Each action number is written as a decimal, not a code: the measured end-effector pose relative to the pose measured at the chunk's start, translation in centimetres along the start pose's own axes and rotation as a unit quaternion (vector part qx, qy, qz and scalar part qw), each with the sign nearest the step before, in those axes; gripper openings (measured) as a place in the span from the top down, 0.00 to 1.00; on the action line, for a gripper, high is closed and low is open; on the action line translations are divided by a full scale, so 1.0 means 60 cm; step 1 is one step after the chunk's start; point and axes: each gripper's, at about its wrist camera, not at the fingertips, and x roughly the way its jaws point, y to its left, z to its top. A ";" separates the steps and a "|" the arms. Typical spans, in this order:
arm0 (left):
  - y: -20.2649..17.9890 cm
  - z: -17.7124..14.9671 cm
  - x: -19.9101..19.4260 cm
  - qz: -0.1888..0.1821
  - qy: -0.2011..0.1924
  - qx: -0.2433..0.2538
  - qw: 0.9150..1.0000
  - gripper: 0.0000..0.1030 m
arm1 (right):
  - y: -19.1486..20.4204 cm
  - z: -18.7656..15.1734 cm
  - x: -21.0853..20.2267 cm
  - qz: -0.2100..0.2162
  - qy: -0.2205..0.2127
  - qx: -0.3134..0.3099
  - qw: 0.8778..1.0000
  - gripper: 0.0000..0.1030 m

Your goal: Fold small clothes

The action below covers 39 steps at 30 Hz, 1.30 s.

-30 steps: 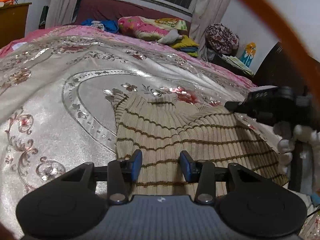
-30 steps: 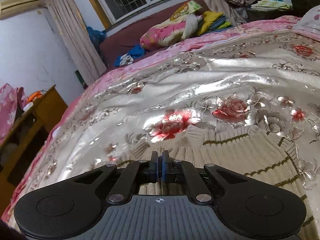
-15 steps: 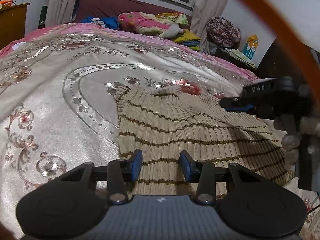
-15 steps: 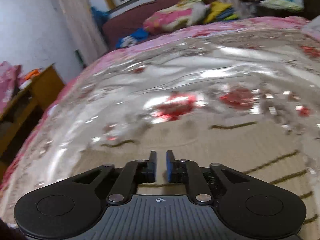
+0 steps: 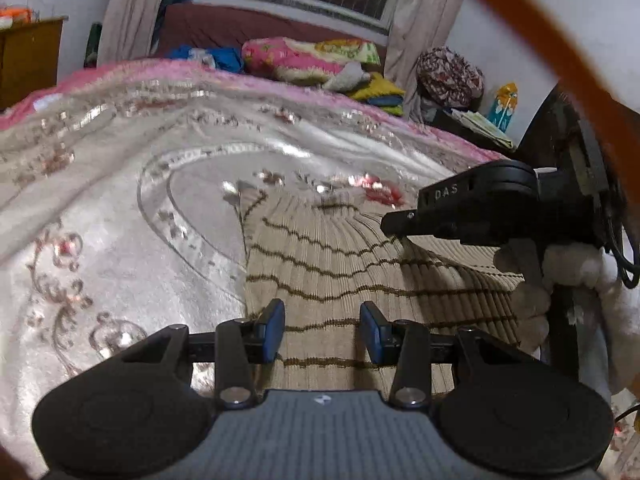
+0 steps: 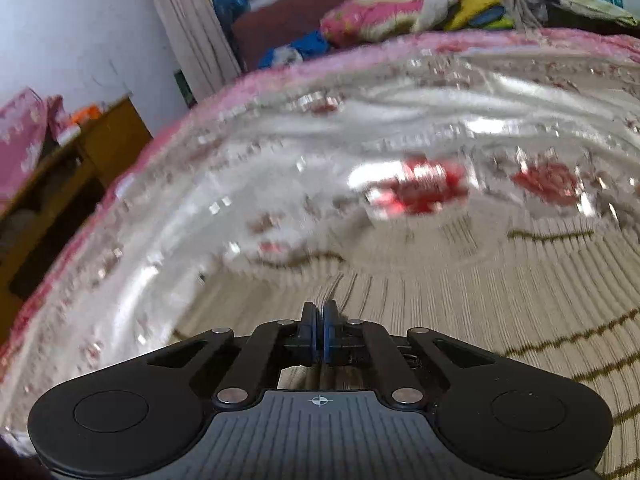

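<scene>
Now my right tongs point(image 6: 320, 326) pinch the sweater point(image 5: 360, 264) edge to fold it; left tongs point(image 5: 322, 330) hover wide open, empty.

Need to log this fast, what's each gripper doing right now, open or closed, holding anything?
Left gripper: open, holding nothing, above the striped sweater.
Right gripper: closed; a fold of the sweater seems pinched, but blur leaves that uncertain.

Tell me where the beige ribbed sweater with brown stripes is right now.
The beige ribbed sweater with brown stripes lies spread on the silver floral bedspread, directly ahead of the open left gripper; the shut right gripper is over it too.
</scene>
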 end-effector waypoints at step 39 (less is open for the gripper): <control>-0.018 0.020 0.011 0.073 0.052 -0.017 0.996 0.55 | -0.253 -0.085 -0.220 -0.093 -0.030 0.131 0.987 0.89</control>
